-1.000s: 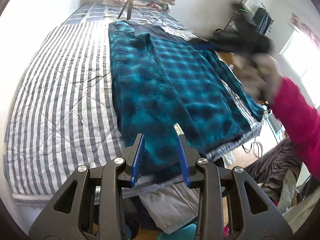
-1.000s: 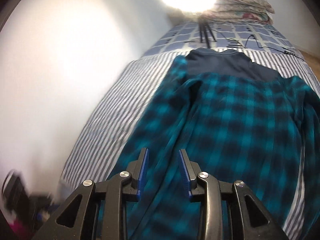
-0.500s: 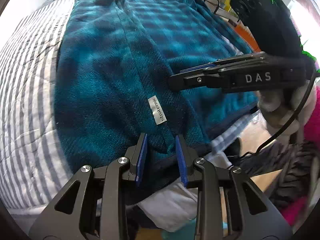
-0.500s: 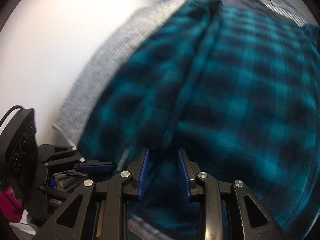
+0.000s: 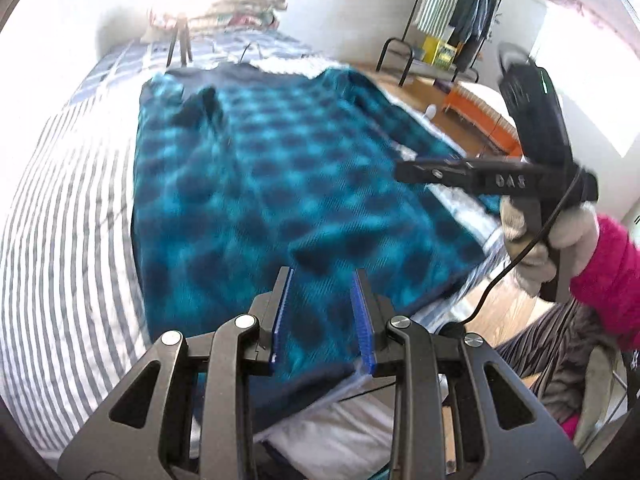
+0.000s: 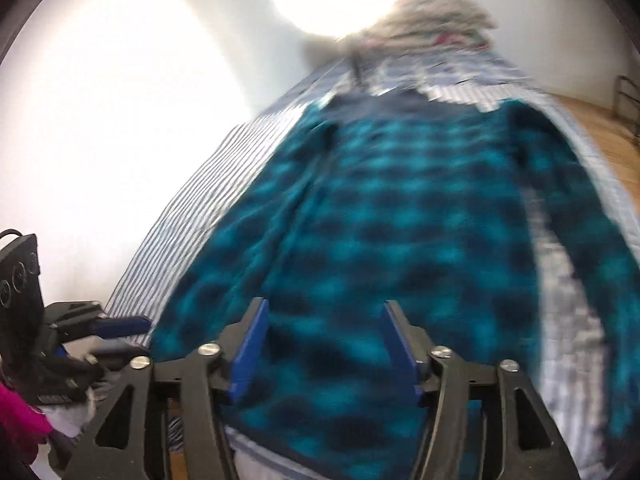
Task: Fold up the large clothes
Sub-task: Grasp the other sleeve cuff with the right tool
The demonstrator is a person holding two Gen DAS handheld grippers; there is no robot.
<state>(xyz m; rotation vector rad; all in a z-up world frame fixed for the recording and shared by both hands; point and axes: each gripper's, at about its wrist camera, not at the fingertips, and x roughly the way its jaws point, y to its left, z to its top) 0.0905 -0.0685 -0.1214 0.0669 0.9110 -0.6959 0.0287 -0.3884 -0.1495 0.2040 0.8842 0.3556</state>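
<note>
Your left gripper (image 5: pixel 322 314) and right gripper (image 6: pixel 324 346) both hung with jaws apart and empty over the teal plaid fleece (image 5: pixel 256 184) spread flat on the striped bed (image 5: pixel 68 216); soft, floppy, bulky, I'd judge, best pinched at the near hem corners.
</note>
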